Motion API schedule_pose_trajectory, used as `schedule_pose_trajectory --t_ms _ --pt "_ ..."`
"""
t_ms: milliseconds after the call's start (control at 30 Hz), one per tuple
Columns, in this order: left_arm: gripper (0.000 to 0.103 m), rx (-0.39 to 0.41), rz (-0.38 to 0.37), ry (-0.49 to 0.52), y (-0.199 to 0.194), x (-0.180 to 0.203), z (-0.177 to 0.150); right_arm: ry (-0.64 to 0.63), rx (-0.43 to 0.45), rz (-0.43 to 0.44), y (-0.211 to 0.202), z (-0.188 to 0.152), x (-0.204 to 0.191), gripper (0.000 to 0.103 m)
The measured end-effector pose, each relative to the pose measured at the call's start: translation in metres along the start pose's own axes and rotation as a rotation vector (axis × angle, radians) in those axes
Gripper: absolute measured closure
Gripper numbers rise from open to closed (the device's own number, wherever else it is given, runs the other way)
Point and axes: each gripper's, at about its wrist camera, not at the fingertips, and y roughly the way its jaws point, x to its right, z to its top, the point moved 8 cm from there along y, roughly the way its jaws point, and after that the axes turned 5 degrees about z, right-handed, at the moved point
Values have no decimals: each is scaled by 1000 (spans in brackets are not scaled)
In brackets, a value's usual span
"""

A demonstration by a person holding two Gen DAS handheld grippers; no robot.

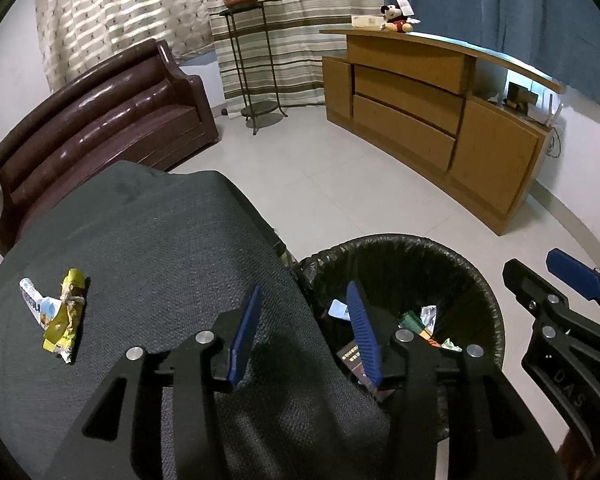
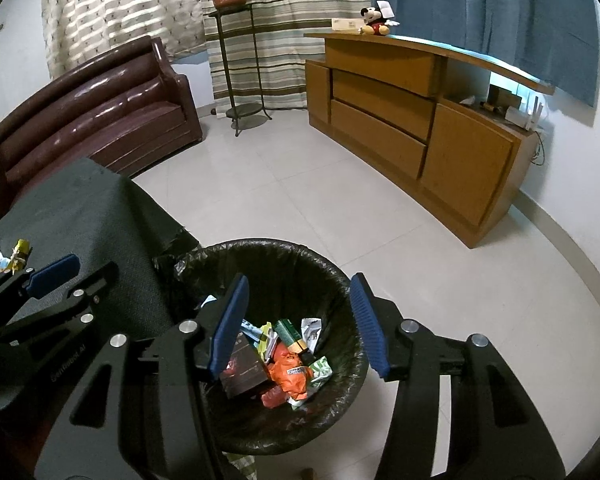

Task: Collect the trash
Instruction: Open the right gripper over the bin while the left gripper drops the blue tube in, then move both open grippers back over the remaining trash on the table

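Crumpled yellow and white-blue wrappers (image 1: 62, 314) lie on a dark grey cloth-covered table (image 1: 140, 248); they also show in the right wrist view (image 2: 12, 258). A black-lined trash bin (image 2: 340, 280) stands on the floor beside the table and holds several wrappers and packets (image 2: 288, 364). My left gripper (image 1: 306, 304) is open and empty over the table's right edge, beside the bin (image 1: 480, 272). My right gripper (image 2: 298, 296) is open and empty above the bin.
A brown leather sofa (image 1: 100, 120) stands behind the table. A metal plant stand (image 1: 252, 72) with a potted plant and a wooden cabinet (image 1: 420, 120) with a Mickey toy (image 1: 398, 16) stand at the far wall. Light floor tiles (image 1: 320, 184) lie between.
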Motion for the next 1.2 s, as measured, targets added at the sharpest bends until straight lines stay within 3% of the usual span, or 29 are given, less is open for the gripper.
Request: schedule_pose_trajectory --t_ms 333,633,1200 --pt "55 4 13 -36 -12 -20 -5 -9 6 12 -5 4 -7 51" --pt "52 -12 104 -128 -26 -99 -29 -60 -6 57 -7 -1 -46 51" --pt "49 -68 303 -327 -43 -248 -88 -203 -21 253 -9 -2 -203 51"
